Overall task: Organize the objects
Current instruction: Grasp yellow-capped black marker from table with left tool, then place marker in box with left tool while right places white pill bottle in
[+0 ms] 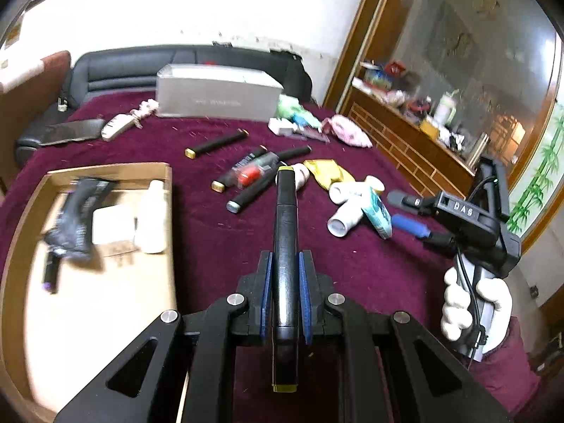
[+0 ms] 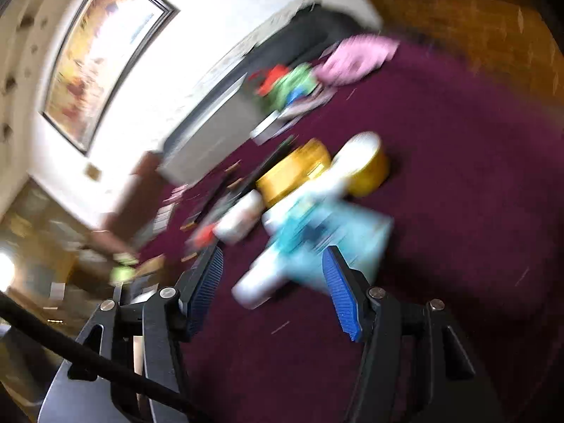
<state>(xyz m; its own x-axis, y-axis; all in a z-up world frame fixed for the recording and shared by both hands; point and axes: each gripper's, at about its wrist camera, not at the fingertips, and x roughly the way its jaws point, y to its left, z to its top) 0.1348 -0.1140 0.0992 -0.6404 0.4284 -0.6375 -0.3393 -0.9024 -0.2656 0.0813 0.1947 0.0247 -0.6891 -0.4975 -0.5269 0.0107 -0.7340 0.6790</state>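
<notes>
You are working over a bed (image 1: 352, 264) spread with a maroon cover, a white wall and dark headboard (image 1: 183, 65) behind it and a wooden cabinet (image 1: 405, 134) to the right. Your left gripper (image 1: 286, 296) has its jaws clamped on a black marker (image 1: 285, 232) with yellow-tipped ends, raised above the cover beside the cardboard tray (image 1: 105, 172). More markers (image 1: 215, 143), white bottles (image 1: 347, 216) and a grey box (image 1: 218, 97) lie scattered ahead. Your right gripper (image 2: 273, 282) hangs with jaws apart and empty over what seems, through the blur, a blue packet (image 2: 335, 232).
</notes>
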